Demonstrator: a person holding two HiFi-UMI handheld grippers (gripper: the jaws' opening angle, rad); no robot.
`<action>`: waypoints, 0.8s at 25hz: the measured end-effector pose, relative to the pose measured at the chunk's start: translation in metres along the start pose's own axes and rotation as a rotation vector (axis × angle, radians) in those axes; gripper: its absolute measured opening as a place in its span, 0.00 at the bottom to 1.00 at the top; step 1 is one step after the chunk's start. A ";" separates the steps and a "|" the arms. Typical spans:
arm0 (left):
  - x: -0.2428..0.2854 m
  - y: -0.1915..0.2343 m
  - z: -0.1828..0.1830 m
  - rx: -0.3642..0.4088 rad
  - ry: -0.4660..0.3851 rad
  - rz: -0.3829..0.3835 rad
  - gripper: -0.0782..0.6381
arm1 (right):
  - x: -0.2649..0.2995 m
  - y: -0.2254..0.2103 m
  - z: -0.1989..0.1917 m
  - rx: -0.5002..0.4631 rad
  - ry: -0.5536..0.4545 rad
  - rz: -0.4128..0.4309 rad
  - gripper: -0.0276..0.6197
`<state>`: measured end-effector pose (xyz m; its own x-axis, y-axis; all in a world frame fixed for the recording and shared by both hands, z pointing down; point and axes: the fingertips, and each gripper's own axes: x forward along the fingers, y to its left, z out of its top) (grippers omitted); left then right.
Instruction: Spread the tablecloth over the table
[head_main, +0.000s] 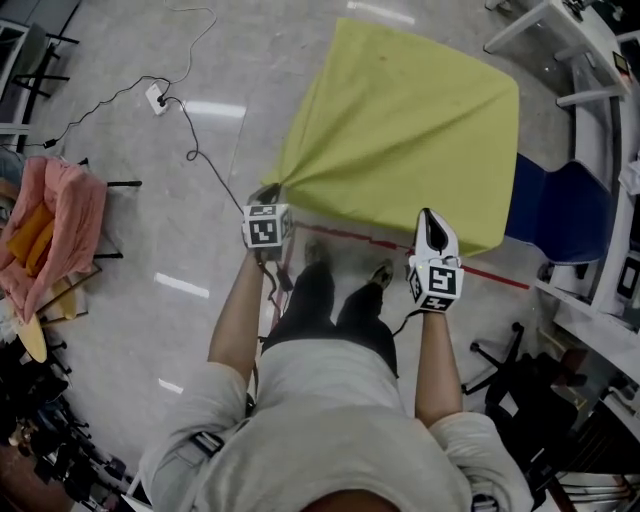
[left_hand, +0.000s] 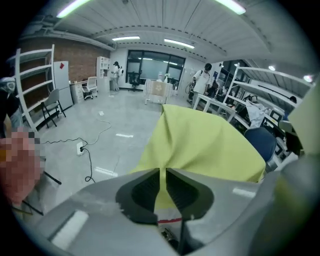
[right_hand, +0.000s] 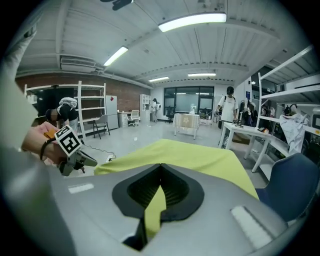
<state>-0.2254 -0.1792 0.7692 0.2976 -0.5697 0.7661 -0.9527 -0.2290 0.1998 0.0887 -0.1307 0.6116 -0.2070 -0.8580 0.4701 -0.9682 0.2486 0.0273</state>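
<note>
A wide workshop with a pale polished floor (head_main: 150, 250), strip lights overhead and white shelving along the walls lies ahead of both sets of jaws. The yellow-green tablecloth (head_main: 410, 130) stretches away from the jaws as a broad, nearly flat sheet, and whatever carries it is hidden beneath it. Its near edge hangs toward the person, and its near left corner is drawn out to a point. Beyond the right jaws and off to their right, a blue chair (head_main: 560, 210) stands close against the cloth's side. Well to the left of the left jaws, a heap of pink fabric (head_main: 55, 230) rests on a stand. The left gripper (head_main: 270, 192) has its jaws drawn together to a thin slit, pinching that pulled-out corner, and the cloth fans out just ahead of them. The right gripper (head_main: 430, 218) has its jaws closed on the near edge further along, a strip of cloth running back between them. A red line (head_main: 350, 238) on the floor passes under the jaws. A white power strip (head_main: 157, 97) with a black cable lies far ahead and left of the left jaws.
</note>
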 end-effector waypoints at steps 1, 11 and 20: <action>-0.004 -0.001 -0.005 0.005 0.007 -0.001 0.19 | -0.001 0.004 0.002 -0.002 -0.003 0.003 0.05; -0.053 -0.104 0.007 0.135 -0.194 -0.074 0.14 | -0.050 0.002 0.021 -0.016 -0.100 0.015 0.05; -0.162 -0.241 0.034 0.193 -0.480 -0.104 0.14 | -0.152 -0.016 0.052 0.004 -0.294 0.027 0.05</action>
<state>-0.0418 -0.0589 0.5762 0.4277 -0.8235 0.3727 -0.9015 -0.4189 0.1091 0.1285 -0.0277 0.4937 -0.2641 -0.9445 0.1952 -0.9622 0.2720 0.0143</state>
